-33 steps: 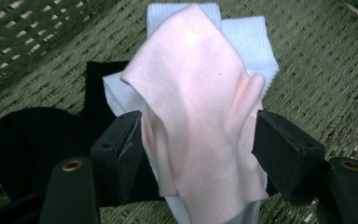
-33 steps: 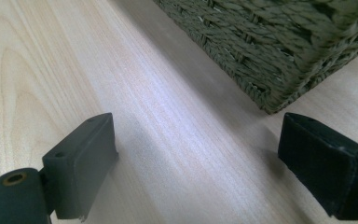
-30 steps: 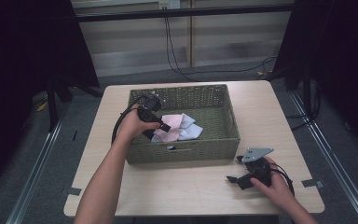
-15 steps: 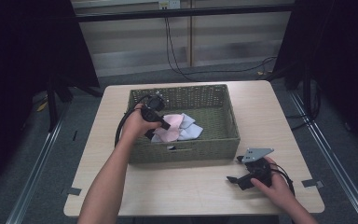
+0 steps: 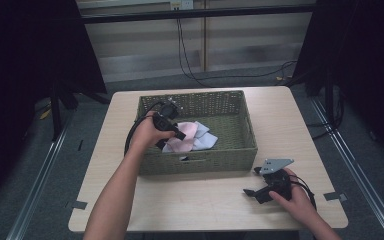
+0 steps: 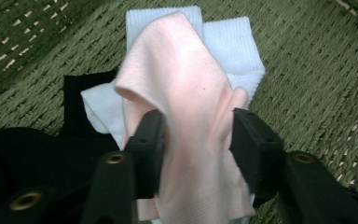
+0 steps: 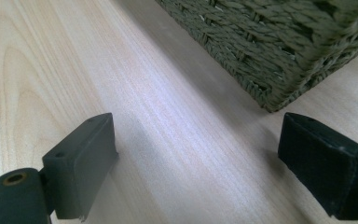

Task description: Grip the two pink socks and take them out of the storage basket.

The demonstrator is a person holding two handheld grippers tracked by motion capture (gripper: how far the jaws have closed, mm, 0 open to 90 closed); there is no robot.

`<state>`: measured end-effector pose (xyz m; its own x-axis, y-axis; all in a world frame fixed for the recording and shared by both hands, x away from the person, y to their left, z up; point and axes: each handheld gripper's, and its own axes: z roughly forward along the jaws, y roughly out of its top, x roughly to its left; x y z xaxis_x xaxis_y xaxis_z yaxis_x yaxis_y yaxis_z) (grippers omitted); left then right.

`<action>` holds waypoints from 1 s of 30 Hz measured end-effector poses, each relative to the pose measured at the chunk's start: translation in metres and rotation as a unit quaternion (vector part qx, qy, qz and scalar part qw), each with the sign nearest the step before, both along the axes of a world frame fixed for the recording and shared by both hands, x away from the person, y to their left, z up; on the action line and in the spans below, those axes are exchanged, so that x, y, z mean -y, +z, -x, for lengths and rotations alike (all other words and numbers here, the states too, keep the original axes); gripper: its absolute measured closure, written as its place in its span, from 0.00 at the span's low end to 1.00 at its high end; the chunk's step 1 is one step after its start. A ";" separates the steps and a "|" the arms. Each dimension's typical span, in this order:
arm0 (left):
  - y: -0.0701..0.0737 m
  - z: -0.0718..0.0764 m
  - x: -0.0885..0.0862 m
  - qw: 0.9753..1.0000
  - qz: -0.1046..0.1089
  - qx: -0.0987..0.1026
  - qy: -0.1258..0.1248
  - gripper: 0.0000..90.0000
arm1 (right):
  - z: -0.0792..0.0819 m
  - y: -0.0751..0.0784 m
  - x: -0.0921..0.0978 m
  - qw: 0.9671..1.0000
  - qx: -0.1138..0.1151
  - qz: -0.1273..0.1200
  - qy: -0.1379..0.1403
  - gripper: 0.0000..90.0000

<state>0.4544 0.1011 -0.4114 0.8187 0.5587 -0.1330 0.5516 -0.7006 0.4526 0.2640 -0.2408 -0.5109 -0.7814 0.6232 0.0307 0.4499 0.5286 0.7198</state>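
Here the woven green basket [image 5: 200,162] sits at mid-bench, its near wall running parallel to the front edge of the bench [image 5: 205,207], with a broad bare strip of wood between the two. The left gripper [image 5: 172,131] is inside the basket, toward its left half, with the left and far walls near it and open basket floor to its right. In the left gripper view the pink cloth [image 6: 191,126] drapes up between the two fingers [image 6: 147,140]; both pads press on its sides, so the left fingers are closed on the pink cloth. It lies on top of a pale blue-white cloth [image 6: 233,46], which rests on the basket floor; a black item [image 6: 81,98] lies just beside them to the left, possibly another cloth, though too dark to tell. The right gripper [image 5: 254,182] rests on the bench in front of the basket's right near corner, close to the bench's front right edge. Its fingers [image 7: 81,158] stand wide apart with nothing between them except bare wood, and the basket corner [image 7: 279,88] lies just ahead, not touching.
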 end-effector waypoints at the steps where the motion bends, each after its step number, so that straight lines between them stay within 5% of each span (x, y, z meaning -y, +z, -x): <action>1: 0.000 0.000 0.000 1.000 0.000 0.000 0.000 0.58 | 0.000 0.000 0.000 1.000 0.000 0.000 0.000 0.12; 6: -0.008 -0.002 0.006 1.000 -0.021 -0.001 -0.002 0.64 | 0.000 0.000 0.000 1.000 0.001 0.000 0.000 0.12; 11: -0.006 -0.004 0.004 0.999 -0.032 -0.010 0.004 0.91 | 0.001 0.000 0.000 1.000 0.000 0.000 0.000 0.12; 20: 0.020 -0.003 -0.007 0.999 0.001 -0.028 0.022 0.94 | 0.001 0.000 0.000 1.000 0.000 -0.001 -0.001 0.12; 30: 0.050 -0.002 -0.013 0.999 0.022 -0.022 0.027 0.94 | 0.001 0.000 0.000 1.000 0.000 -0.001 -0.002 0.12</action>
<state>0.4561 0.1140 -0.3612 0.7801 0.5948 -0.1939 0.6083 -0.6485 0.4576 0.2633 -0.2412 -0.5109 -0.7794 0.6257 0.0317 0.4515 0.5259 0.7208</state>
